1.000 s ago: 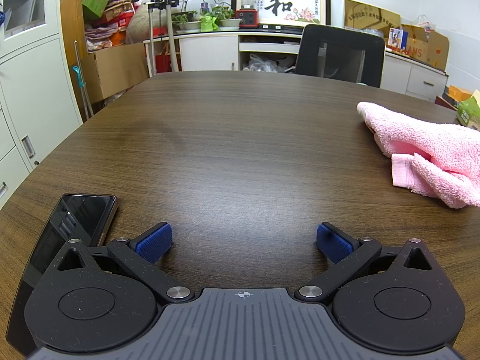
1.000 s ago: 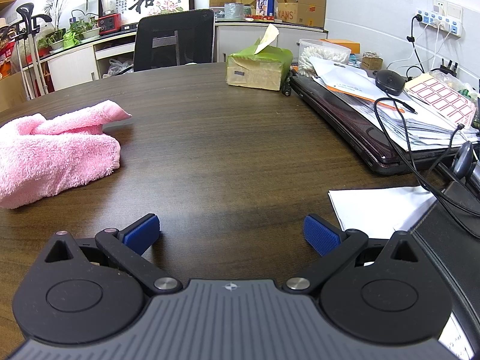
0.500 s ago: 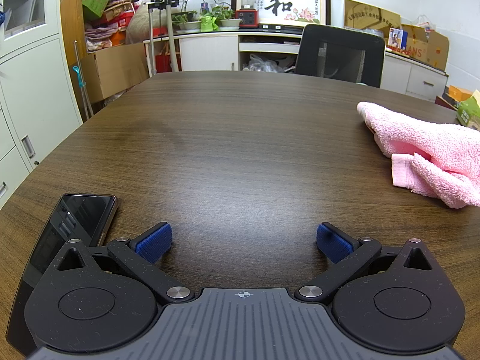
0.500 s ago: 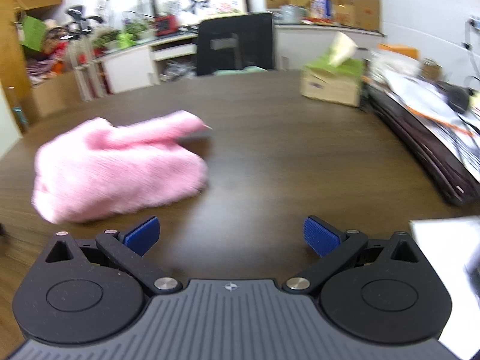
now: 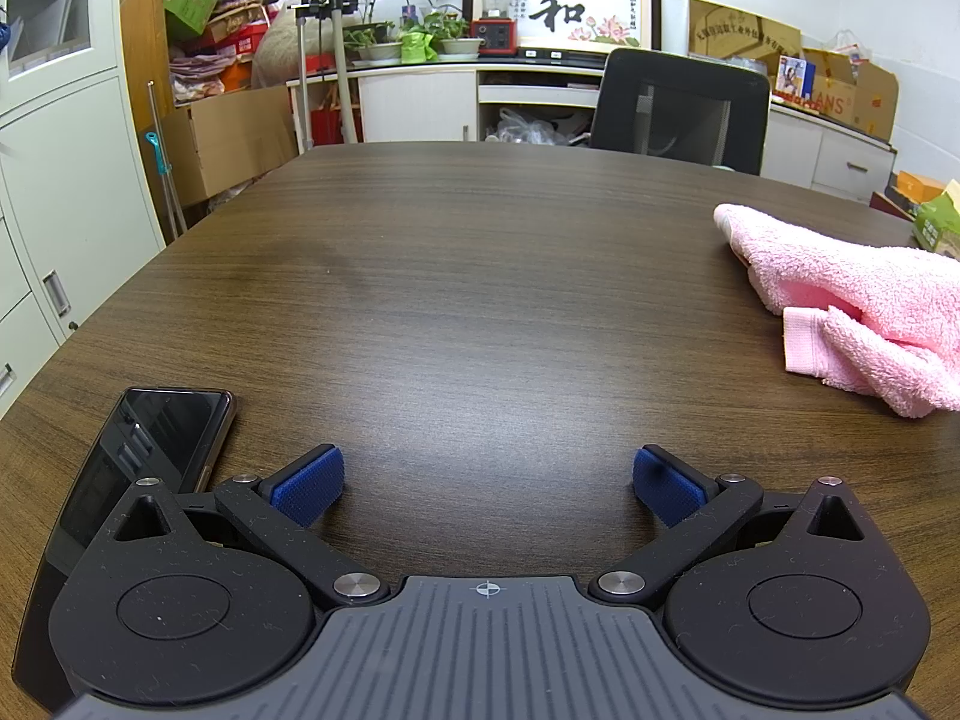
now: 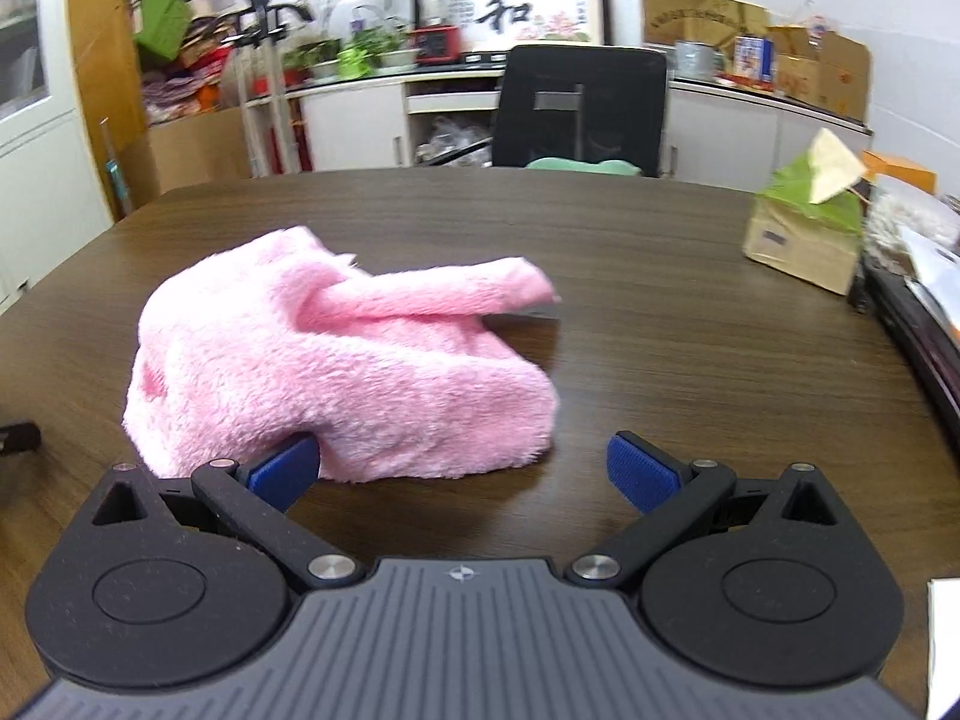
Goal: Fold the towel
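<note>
On the dark wood table (image 5: 456, 300) the crumpled pink towel (image 6: 336, 360) lies just ahead of the right gripper (image 6: 465, 471), its jaws wide, well right of the equally wide, empty left gripper (image 5: 487, 485) beside a phone (image 5: 150, 456).

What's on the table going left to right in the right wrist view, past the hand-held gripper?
Pink towel → green tissue box → dark laptop edge with papers.

Crumpled pink towel (image 6: 348, 372) on table (image 6: 660, 330)
</note>
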`<state>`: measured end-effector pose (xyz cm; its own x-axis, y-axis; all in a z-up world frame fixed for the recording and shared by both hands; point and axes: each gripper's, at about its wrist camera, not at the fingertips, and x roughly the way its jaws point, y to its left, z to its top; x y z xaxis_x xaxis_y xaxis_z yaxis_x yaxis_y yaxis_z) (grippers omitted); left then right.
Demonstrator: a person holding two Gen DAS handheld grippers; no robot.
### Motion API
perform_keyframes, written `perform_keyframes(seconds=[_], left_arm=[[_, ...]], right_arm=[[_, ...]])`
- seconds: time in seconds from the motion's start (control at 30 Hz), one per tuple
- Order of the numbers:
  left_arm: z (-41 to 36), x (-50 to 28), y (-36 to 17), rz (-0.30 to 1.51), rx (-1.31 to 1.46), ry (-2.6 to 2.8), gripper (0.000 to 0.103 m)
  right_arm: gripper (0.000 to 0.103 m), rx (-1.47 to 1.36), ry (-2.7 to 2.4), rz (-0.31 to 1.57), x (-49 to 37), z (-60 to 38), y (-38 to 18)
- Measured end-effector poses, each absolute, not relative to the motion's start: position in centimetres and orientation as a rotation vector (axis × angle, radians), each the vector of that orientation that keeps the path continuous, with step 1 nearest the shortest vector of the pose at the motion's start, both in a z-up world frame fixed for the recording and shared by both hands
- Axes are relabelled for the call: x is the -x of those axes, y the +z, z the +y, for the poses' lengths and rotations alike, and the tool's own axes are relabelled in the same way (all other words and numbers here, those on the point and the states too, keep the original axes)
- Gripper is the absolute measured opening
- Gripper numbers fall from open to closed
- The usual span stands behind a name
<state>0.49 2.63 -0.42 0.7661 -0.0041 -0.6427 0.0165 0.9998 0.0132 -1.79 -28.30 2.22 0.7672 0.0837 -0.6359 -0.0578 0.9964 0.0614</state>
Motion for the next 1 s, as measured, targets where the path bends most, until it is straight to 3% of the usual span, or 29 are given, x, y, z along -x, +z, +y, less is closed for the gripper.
perform_keyframes(seconds=[0.23,0.3,0.37,0.47,0.77,1.0], left_arm=[[2.1,-0.4,-0.4,0.697,-0.023,-0.029,0.103],[1.8,-0.4,-0.3,0.697,-0.029,-0.048,0.103],[0.8,-0.1,-0.3,0.695,-0.042,-0.089,0.103],[-0.7,0.1,-0.4,0.693,-0.056,-0.138,0.103],[-7.4,-0.1,-0.3,0.684,-0.167,-0.268,0.103],[-9.2,-1.7,-0.9,0.695,-0.127,-0.293,0.103]], right_arm=[[0.098,-0.07,0.126,0.675,1.7,-28.1,2.4],[0.088,-0.085,0.138,0.675,1.8,-28.0,2.4],[0.064,-0.103,0.151,0.672,1.9,-28.0,2.5],[0.043,-0.169,0.181,0.659,2.1,-28.6,2.7],[0.026,-0.529,0.364,0.627,2.8,-33.2,2.4],[0.027,-0.67,0.526,0.56,3.8,-35.1,3.4]])
